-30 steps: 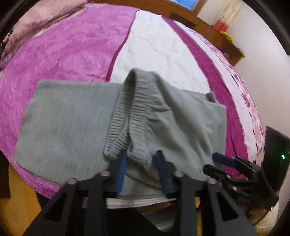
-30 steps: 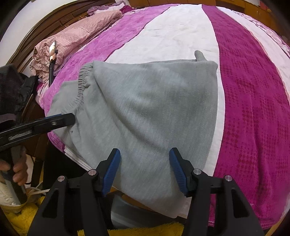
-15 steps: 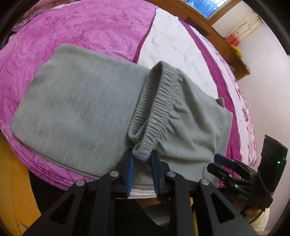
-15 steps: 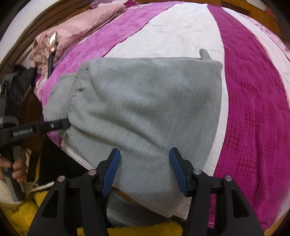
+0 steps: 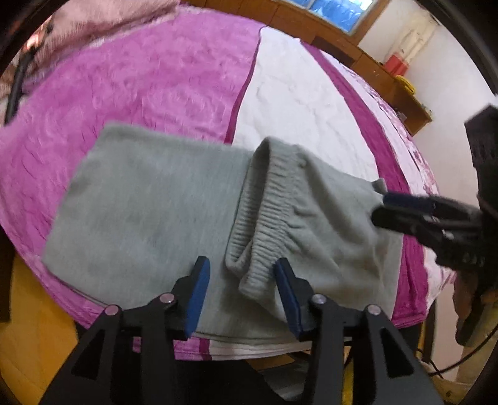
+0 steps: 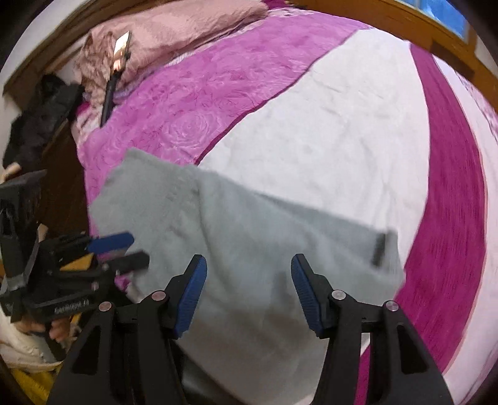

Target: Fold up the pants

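Grey sweatpants (image 5: 149, 218) lie folded on the near edge of the bed (image 5: 174, 87), over its magenta-and-white striped cover. The ribbed elastic waistband (image 5: 258, 218) is doubled over on top of the pants, its looped end at the pants' near edge.

Left gripper (image 5: 241, 293): jaws opening, blue pads on either side of the waistband loop; the left pad is clear of it, the right one just beside the fabric with no visible pressing. The loop lies between the pads, resting on the pants, not pinched.

Right gripper (image 6: 249, 289): jaws about half spread, nothing between them, hovering above the right part of the pants, no visible contact. The right wrist view is motion-blurred. In the left wrist view its tips sit at the pants' right edge, near a small fabric corner sticking up.

Away from the pants, a pink quilt (image 6: 174, 28) is bunched at the far left of the bed, with a phone on a stick (image 6: 116, 65) propped against it.
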Available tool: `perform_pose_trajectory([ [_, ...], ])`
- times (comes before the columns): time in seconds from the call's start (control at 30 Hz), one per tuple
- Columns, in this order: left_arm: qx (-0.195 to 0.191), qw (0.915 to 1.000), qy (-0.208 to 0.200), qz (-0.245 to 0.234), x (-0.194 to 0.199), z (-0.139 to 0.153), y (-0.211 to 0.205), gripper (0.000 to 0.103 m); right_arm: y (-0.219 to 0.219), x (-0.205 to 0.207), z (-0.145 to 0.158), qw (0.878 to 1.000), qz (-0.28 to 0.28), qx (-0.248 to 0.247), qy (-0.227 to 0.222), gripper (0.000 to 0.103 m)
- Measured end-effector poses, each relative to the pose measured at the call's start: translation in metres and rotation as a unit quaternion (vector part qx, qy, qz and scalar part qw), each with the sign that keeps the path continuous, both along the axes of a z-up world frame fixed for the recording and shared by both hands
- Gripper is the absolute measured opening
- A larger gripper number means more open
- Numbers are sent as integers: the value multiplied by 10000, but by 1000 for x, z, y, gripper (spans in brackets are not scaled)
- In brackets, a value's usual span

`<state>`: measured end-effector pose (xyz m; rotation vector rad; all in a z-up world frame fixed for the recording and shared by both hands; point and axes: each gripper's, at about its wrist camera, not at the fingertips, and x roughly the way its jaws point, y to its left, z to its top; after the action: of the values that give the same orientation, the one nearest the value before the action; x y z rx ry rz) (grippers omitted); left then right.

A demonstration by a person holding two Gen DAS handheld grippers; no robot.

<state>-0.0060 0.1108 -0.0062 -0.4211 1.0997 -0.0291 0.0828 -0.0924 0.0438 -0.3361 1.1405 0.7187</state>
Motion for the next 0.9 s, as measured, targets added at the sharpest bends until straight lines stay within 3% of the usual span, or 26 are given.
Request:
perform_pose_trajectory([
  [0.2, -784, 9967, 24, 219, 2, -21, 19, 47, 34, 24, -12, 9975, 637, -294, 120, 50],
  [0.53, -606, 9981, 23, 45, 5, -25, 14, 48, 63, 52, -57, 9909, 1117, -306, 679, 51],
  [0.67, -489, 9988, 0, 7, 6, -24, 10, 47, 57, 56, -64, 9909, 1134, -29, 726, 53],
  [0.73, -487, 9988, -28, -2, 7, -23, 9, 45, 55, 54, -62, 9914, 1130, 33, 658, 53],
  [0.8, -625, 9980, -78, -20, 7, -23, 8, 33, 54, 51, -60, 9923, 1114, 58, 537, 52],
  [0.9, -688, 9976, -119, -20, 6, -22, 8, 24, 54, 44, -55, 9927, 1156, 149, 305, 40],
])
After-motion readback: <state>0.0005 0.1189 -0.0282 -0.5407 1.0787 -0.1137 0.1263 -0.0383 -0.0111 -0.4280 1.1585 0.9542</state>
